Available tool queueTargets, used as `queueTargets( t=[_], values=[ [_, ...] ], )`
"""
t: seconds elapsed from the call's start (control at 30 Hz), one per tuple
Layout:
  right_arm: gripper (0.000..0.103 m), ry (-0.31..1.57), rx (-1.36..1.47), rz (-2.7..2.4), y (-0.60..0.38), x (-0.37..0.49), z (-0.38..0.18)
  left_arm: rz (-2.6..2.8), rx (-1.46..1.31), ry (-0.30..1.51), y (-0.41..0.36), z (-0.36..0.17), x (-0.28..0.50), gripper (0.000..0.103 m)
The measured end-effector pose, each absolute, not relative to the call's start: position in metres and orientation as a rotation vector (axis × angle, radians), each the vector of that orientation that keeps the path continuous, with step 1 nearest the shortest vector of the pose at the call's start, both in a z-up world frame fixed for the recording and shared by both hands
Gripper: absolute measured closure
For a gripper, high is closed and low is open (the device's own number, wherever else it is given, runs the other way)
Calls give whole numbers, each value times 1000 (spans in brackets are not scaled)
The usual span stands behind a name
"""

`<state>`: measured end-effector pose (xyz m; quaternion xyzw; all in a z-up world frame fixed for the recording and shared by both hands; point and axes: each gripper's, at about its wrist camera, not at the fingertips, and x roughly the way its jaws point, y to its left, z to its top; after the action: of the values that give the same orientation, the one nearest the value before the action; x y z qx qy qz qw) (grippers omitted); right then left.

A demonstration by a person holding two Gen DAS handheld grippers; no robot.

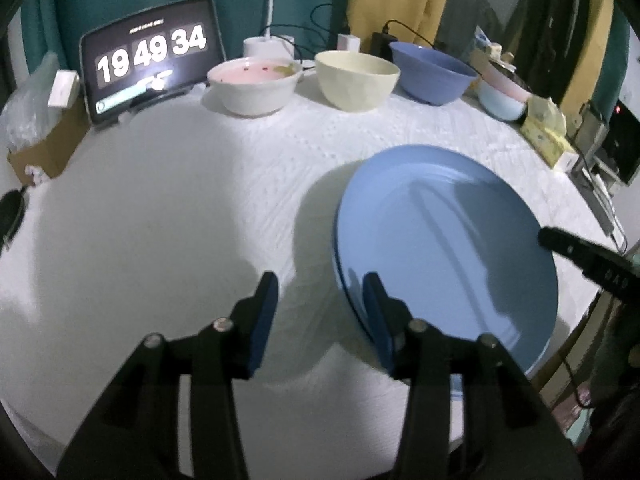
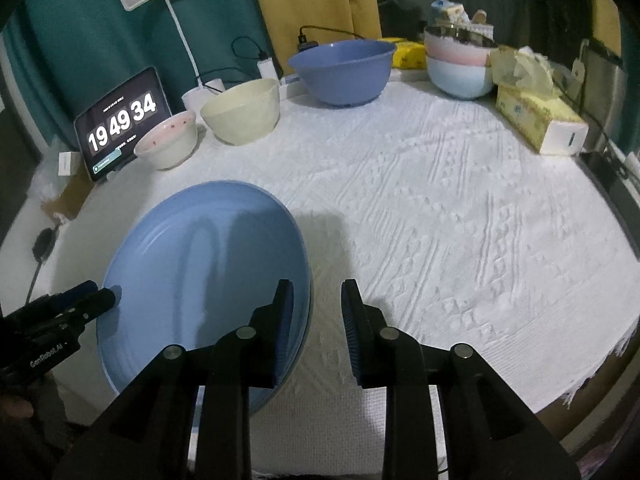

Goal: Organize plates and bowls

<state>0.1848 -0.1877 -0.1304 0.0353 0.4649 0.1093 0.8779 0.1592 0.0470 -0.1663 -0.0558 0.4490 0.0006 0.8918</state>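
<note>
Evidently both the left gripper (image 1: 320, 312) and right gripper (image 2: 316, 320) straddle the flat-lying blue plate (image 1: 448, 248), unclamped.

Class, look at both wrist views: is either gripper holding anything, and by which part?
Nothing is held. The left gripper and right gripper stand open, straddling opposite rims of the blue plate.

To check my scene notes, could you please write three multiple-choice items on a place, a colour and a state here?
1. What stands between the white bowl and the blue bowl? A a cream bowl; B a mug; C a pan.
2. The plate is: A pink; B blue; C cream.
3. The left gripper is: A open; B shut on a bowl; C out of view.

1A, the cream bowl sits mid-row. 2B, its face is blue. 3A, a wide gap shows between its fingers.
</note>
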Motion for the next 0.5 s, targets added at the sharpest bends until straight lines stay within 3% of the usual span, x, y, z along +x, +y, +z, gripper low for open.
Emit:
queueTargets(
  t=[0.5],
  values=[
    [71, 1027, 158, 320, -182, 190, -153, -78, -263, 954, 43, -186, 164, 58]
  ],
)
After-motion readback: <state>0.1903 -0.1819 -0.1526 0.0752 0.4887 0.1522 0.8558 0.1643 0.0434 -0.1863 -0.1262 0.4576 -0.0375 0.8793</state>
